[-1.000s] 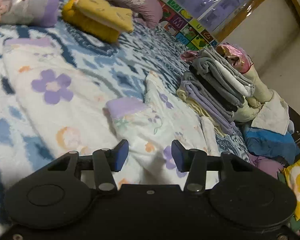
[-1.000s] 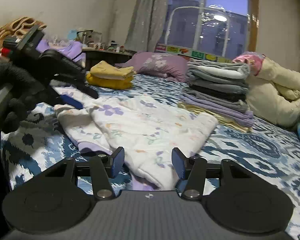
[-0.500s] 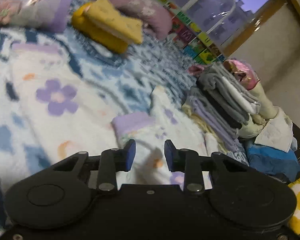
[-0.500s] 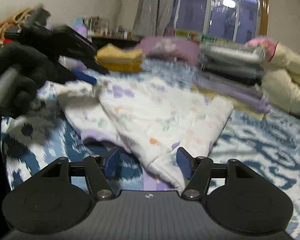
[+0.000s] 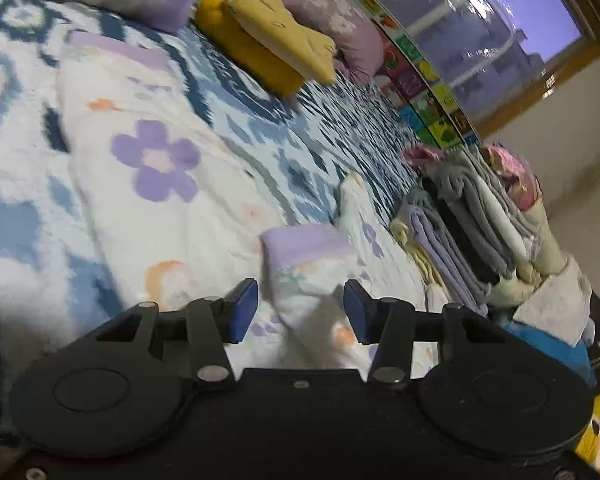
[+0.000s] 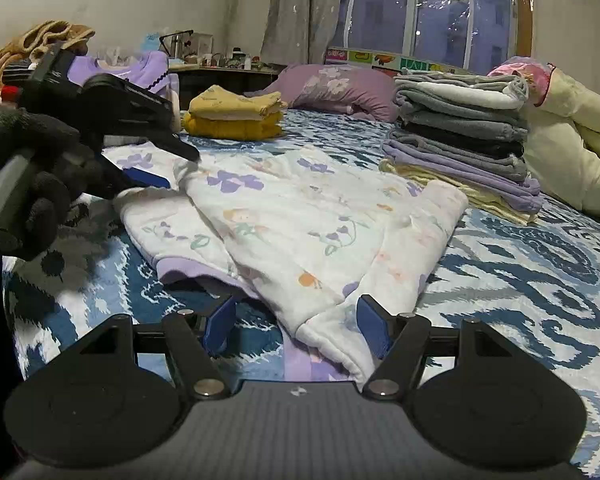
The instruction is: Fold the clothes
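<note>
Tilting both tools gently downward, you had the right gripper (image 6: 298, 330) and the left gripper (image 5: 300, 308), jaws just opening, spread unclenched astride folds of the floral garment (image 6: 300, 216), which lay on the blue patterned bedspread (image 6: 540, 264), folded stack (image 6: 460, 128) beyond.

The garment (image 6: 300, 220) is seen to be soft, matt, fleecy cloth, printed with flowers and edged in lilac ribbing. The bedspread (image 6: 540, 264) is woven cloth, matt. The gripper (image 6: 296, 326) bodies are moulded in matt black plastic, with bright metal pins and smooth blue pads (image 6: 370, 324).
</note>
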A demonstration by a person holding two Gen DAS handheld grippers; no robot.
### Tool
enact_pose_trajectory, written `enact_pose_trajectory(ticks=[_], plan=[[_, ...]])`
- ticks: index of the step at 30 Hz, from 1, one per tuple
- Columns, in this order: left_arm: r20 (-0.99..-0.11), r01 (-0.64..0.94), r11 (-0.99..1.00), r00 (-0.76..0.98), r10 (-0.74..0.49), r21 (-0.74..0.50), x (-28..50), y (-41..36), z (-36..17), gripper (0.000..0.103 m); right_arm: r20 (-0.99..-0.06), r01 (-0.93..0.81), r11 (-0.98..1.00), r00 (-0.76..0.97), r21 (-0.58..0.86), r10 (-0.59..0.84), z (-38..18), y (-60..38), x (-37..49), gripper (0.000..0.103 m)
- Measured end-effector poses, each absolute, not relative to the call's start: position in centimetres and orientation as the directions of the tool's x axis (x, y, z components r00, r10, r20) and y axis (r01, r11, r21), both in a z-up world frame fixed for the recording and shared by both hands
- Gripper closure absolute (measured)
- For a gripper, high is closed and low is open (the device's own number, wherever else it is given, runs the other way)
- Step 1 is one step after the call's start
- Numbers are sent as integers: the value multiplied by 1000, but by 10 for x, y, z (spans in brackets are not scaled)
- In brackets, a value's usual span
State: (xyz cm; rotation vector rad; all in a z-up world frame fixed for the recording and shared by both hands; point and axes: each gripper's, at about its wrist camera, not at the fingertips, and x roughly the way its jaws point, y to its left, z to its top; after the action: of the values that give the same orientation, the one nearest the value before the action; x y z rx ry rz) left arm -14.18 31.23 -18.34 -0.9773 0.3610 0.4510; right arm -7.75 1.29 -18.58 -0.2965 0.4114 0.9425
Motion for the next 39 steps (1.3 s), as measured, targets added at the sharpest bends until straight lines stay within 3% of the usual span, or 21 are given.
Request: enact_pose_trajectory(ticks=[1,2,4,6,11,17,20,26,36,39], plan=[[-490,-521,489,848,203,-700,-138,313,-183,66,-462,-826,560,523,-65,717,-185,13,-77,36],[-494,-526,493,844,207,-693,-136,313,-182,89,-459,-823,564,526,-63,716,-185,12,-77,36],[-464,-498,509,862,203,-703,-137,309,-170,96,-453,-820,569,529,-58,717,-185,12,-77,36],[-412,-435,573,893,178,-694,-134,297,-149,97,-451,-820,569,530,-57,718,-185,11,-78,36],[-381,-361,706,914,139,-610,-93,258,-89,98,-438,-819,571,533,-54,723,-183,9,-78,36],[-415,-318,801,905,96,-508,-18,215,-54,99,-422,-825,564,527,-43,738,-180,7,-78,38],[-455,-315,822,887,78,-475,21,203,-60,99,-429,-837,544,513,-59,743,-182,8,-82,44],[-548,-333,863,832,81,-379,72,179,-95,99,-435,-844,536,490,-19,756,-181,1,-78,44],[-605,-329,908,788,112,-260,114,158,-137,99,-448,-858,513,463,-11,765,-183,-3,-78,42],[-636,-270,933,769,61,-238,125,155,-155,96,-449,-861,508,457,-8,768,-184,-4,-79,42]])
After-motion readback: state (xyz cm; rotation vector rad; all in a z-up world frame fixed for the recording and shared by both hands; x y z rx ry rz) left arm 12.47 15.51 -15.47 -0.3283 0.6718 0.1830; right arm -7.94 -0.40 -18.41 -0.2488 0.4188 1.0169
